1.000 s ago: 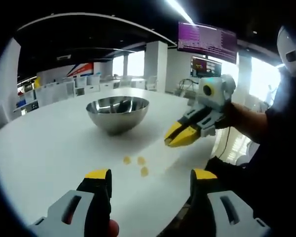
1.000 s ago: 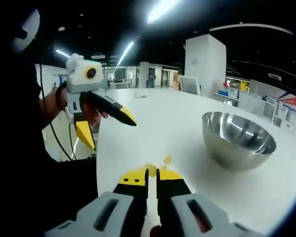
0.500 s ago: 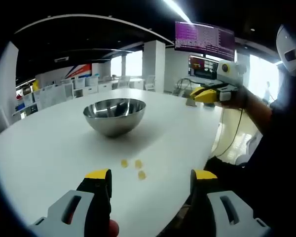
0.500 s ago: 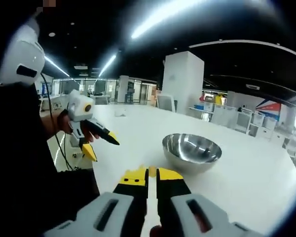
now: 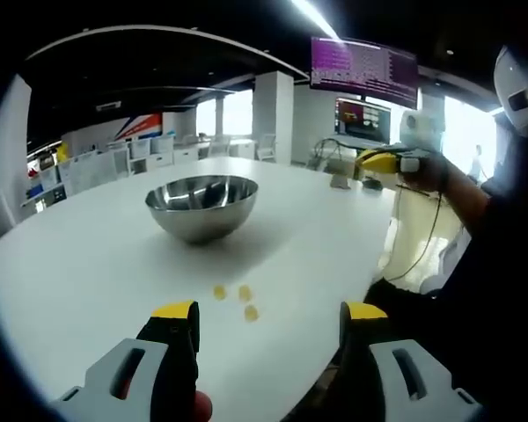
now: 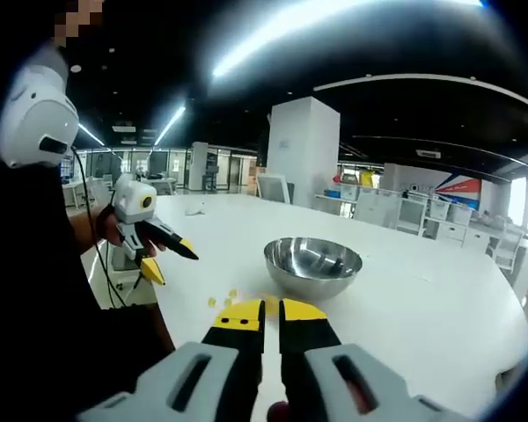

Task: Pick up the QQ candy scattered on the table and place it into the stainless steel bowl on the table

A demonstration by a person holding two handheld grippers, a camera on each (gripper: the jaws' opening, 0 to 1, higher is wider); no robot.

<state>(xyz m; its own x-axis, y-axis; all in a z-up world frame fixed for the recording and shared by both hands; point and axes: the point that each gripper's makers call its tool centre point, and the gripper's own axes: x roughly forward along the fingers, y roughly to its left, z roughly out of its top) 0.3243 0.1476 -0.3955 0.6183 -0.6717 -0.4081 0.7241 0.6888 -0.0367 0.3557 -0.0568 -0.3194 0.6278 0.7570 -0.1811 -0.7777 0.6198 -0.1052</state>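
In the left gripper view, the left gripper (image 5: 268, 318) rises from the bottom of the frame with its two yellow-tipped black jaws spread wide apart and nothing between them. Just above and between the jaw tips, low in the middle of the frame, three small yellow QQ candies (image 5: 234, 297) lie loose on the white round table (image 5: 88, 264), close to one another. Further up, left of centre, stands the shiny stainless steel bowl (image 5: 201, 204), upright on the table and well apart from the candies. At the upper right of this view the right gripper (image 5: 380, 161) is held up in a person's hand, above the far edge of the table

In the right gripper view, the right gripper (image 6: 272, 312) fills the bottom middle, its yellow-tipped jaws drawn almost together around a small yellow candy piece (image 6: 271, 305) pinched at the tips. The stainless steel bowl (image 6: 312, 266) sits just above the jaw tips, at the centre of the frame. The loose candies (image 6: 223, 298) show as small yellow dots on the table (image 6: 422, 308) left of the bowl. At the left middle of the frame the left gripper (image 6: 165, 262) hangs over the table edge with its jaws apart
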